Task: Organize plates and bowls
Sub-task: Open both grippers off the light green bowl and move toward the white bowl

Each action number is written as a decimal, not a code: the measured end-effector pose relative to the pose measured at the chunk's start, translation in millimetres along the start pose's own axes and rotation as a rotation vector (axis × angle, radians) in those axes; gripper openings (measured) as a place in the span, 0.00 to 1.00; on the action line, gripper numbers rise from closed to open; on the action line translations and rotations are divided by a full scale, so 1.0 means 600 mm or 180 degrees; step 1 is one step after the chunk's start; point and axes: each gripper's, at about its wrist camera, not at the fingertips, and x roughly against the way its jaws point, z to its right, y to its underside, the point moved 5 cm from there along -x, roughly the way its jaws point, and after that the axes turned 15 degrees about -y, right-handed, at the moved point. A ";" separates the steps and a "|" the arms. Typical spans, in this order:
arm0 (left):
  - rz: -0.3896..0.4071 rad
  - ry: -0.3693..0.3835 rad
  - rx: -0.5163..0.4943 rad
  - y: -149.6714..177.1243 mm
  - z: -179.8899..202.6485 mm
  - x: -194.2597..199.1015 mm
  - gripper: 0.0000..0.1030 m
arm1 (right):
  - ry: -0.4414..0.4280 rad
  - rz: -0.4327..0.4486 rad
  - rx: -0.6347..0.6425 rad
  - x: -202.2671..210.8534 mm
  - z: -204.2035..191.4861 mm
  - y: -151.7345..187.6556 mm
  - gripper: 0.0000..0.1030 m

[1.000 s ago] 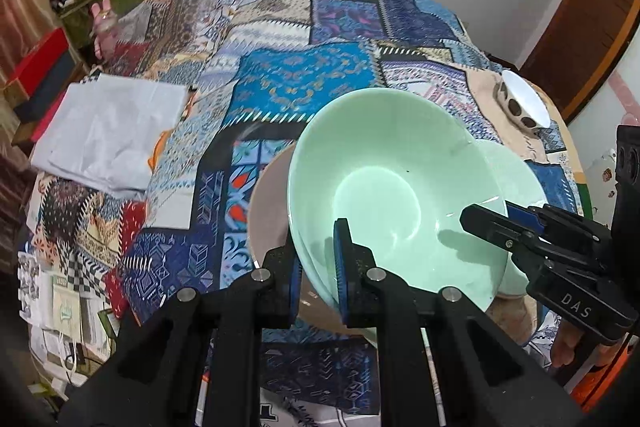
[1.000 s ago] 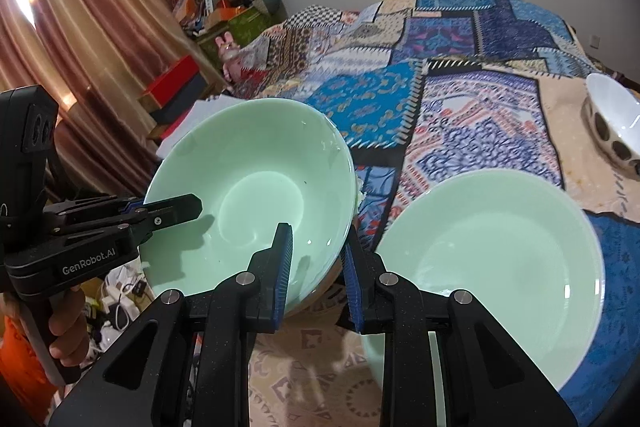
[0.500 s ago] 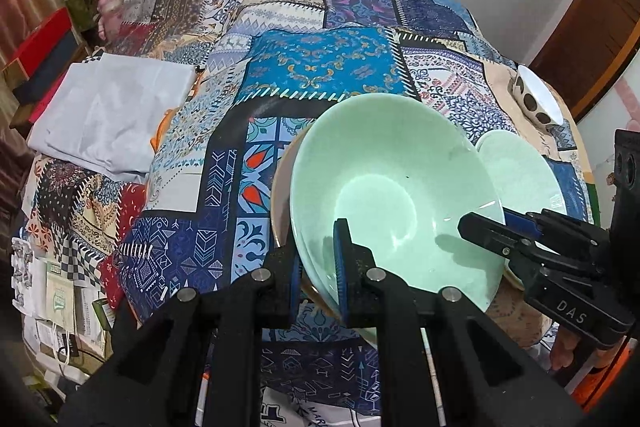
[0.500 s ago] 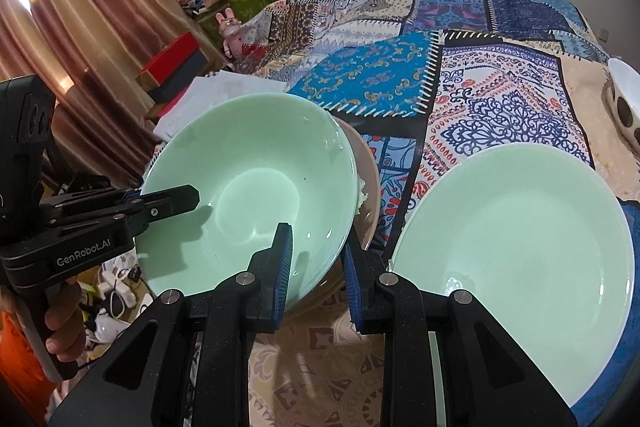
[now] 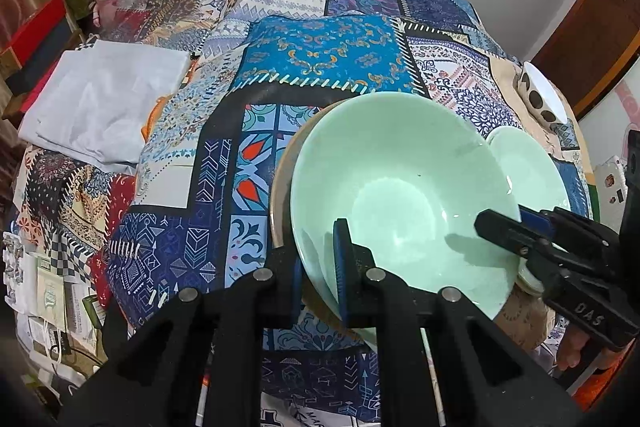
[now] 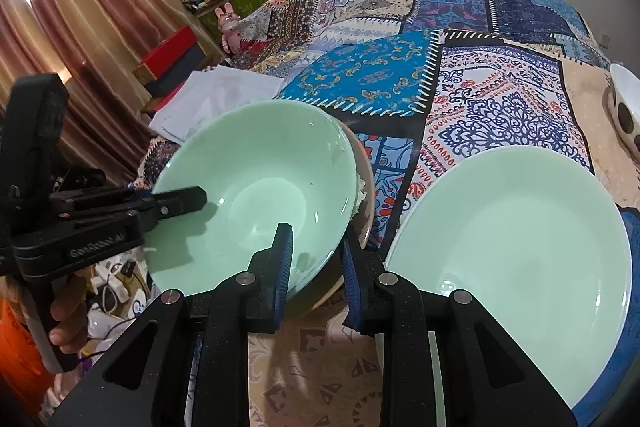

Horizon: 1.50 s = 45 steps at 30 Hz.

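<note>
A pale green bowl (image 5: 400, 195) (image 6: 256, 195) hangs tilted over a beige dish (image 5: 280, 195) (image 6: 366, 179) on the patchwork cloth. My left gripper (image 5: 320, 275) is shut on the bowl's near rim, one finger inside and one outside. From the other side my right gripper (image 6: 316, 267) is shut on the rim too. Each gripper shows in the other's view: the right gripper (image 5: 504, 227) and the left gripper (image 6: 188, 201) reach over the rim. A flat green plate (image 6: 512, 251) (image 5: 528, 167) lies to the right of the bowl.
A white bowl with brown dots (image 5: 540, 95) (image 6: 626, 107) stands at the table's far right edge. A folded white cloth (image 5: 104, 107) (image 6: 216, 95) lies at the left. Boxes and clutter line the curtain side beyond the table.
The left side of the bowl has sunk a little toward the beige dish. Both grips on the rim are unchanged.
</note>
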 end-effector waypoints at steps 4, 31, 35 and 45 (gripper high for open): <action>0.0024 -0.0107 -0.0087 0.000 0.008 -0.005 0.13 | -0.0019 0.0058 -0.0064 0.009 0.003 -0.001 0.22; 0.0670 -0.0061 -0.0380 -0.086 0.106 0.147 0.62 | 0.0412 0.0298 0.0143 0.120 0.047 -0.021 0.28; 0.0790 0.0051 -0.0367 -0.115 0.155 0.164 0.69 | 0.0604 0.0412 0.0133 0.167 0.082 -0.035 0.34; 0.0877 0.0214 -0.0532 -0.188 0.299 0.135 0.79 | 0.1094 0.0775 0.0034 0.291 0.192 -0.069 0.53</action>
